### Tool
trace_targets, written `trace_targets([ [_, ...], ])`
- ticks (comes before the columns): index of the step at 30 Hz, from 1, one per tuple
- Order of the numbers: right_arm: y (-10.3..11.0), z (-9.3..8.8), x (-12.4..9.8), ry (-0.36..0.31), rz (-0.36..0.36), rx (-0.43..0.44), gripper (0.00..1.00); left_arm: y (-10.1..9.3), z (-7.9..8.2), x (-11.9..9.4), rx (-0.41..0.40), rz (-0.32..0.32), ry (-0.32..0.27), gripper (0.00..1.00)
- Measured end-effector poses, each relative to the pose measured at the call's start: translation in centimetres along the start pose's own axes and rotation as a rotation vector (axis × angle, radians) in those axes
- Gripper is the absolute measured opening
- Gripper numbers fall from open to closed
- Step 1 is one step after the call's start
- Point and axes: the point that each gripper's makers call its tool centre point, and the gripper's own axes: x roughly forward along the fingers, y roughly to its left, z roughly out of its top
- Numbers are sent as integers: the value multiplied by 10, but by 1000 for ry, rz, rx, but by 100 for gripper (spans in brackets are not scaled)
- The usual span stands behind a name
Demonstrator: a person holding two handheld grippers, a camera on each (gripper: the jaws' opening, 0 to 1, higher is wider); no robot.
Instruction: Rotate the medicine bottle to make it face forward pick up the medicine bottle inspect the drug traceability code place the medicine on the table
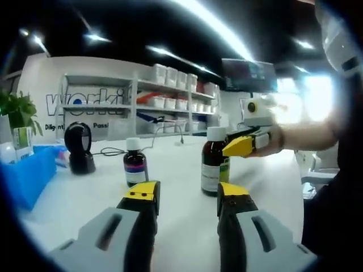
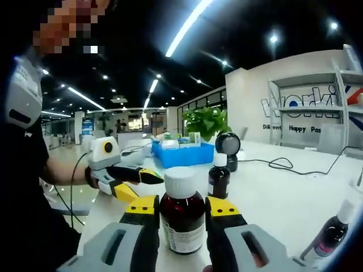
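Note:
The medicine bottle, brown glass with a white cap and a white label, stands on the white table. My right gripper is shut on it, a yellow-tipped jaw pressed to each side. In the left gripper view the same medicine bottle stands right of centre, with the right gripper gripping it from the right. My left gripper hangs open above the table in front of that bottle, with nothing between its jaws. The left gripper also shows to the bottle's left, held by a hand.
A smaller dark bottle with a purple label stands left of the medicine bottle. A black scanner with a cable, a blue bin and a plant lie beyond. Another bottle leans at the lower right. Shelves line the back wall.

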Motion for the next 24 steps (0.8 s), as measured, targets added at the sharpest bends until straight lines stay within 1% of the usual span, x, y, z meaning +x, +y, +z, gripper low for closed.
trace_targets([
  [3, -1, 0, 0, 1, -14, 1, 27, 0, 0, 0, 1, -1, 0, 32],
  [7, -2, 0, 0, -2, -15, 10, 27, 0, 0, 0, 2, 1, -1, 32],
  [14, -2, 0, -1, -4, -9, -1, 28, -1, 0, 0, 1, 1, 0, 32],
  [16, -1, 0, -1, -3, 6, 1, 30, -1, 0, 0, 1, 1, 0, 32],
  [17, -2, 2, -1, -13, 3, 14, 32, -1, 0, 0, 0, 0, 0, 32],
  [19, -2, 4, -1, -21, 1, 18, 32, -1, 0, 0, 0, -1, 1, 32],
  [24, -3, 3, -2, -11, -20, -2, 33, -1, 0, 0, -1, 0, 1, 32],
])
